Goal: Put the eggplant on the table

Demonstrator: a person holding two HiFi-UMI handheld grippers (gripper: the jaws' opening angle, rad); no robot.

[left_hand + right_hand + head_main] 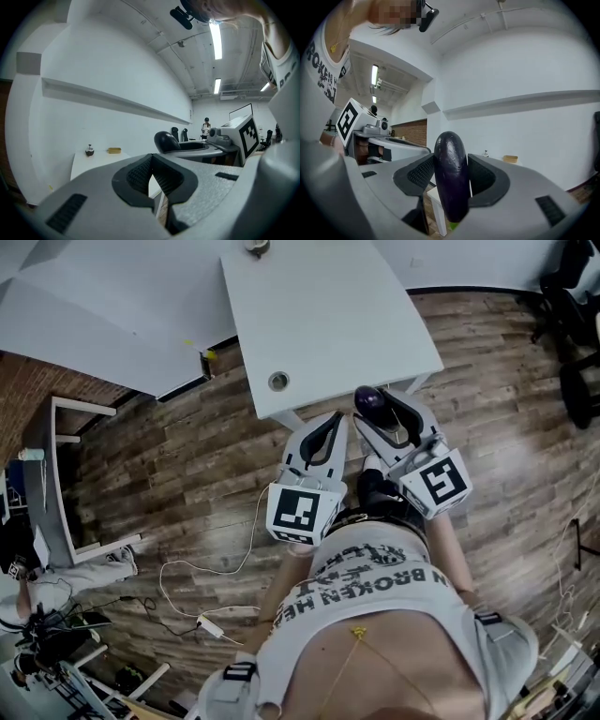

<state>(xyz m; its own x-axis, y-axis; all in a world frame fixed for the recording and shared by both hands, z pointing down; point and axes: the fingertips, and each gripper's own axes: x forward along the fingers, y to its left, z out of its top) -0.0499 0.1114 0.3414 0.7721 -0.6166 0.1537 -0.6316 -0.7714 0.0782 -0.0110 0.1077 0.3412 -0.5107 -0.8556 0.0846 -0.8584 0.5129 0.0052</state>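
Grasping the eggplant (451, 178) upright, the right gripper (387, 418) has the table (328, 315) just ahead, the left gripper (323, 439) is clenched empty; placing it seems still undone.

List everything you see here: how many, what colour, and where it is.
eggplant: one, dark purple, upright in the right gripper
table: one, white, ahead of the person
small dark object: one, on the table's far end
box: one, yellowish, beside the small dark object
second tabletop: one, white, upper left in the head view
cable: one, white, on the floor at left
chairs: at least two, black, upper right
floor: brown wood planks
right gripper: grey, shut on the eggplant near the table's front edge
left gripper: grey, jaws together, empty
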